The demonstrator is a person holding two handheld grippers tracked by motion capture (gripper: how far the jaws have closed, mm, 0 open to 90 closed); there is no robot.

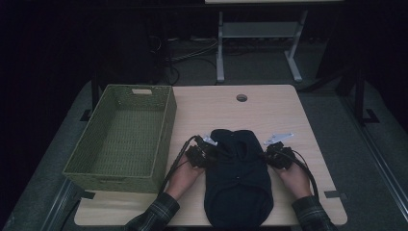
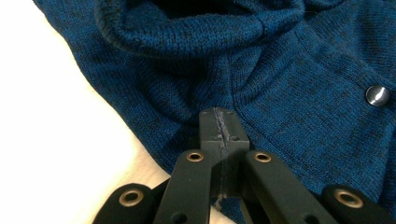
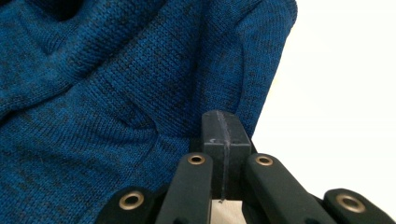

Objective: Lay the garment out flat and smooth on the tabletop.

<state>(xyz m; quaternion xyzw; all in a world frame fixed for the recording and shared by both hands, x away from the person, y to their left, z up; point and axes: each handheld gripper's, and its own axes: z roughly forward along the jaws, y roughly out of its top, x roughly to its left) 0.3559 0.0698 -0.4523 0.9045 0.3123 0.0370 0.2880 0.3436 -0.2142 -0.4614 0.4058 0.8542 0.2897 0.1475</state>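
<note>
A dark blue knitted sweater [image 1: 238, 185] lies flat on the wooden table [image 1: 269, 108], its collar [image 2: 196, 28] toward the far side. My left gripper [image 1: 211, 154] is at its left shoulder and my right gripper [image 1: 269, 155] at its right shoulder. In the left gripper view the black jaws are pressed together at the tip [image 2: 219, 116], and the knit [image 2: 289, 93] puckers toward them below the collar. A round button [image 2: 377, 95] shows at the right. In the right gripper view the closed tip [image 3: 223, 119] meets gathered fabric [image 3: 116, 93] near the sweater's edge.
A green woven basket [image 1: 166, 125] with nothing in it stands on the table's left side, close to my left hand. A cable hole [image 1: 241, 97] sits near the far edge. Beyond the table are a white frame's legs [image 1: 220, 53] and floor cables.
</note>
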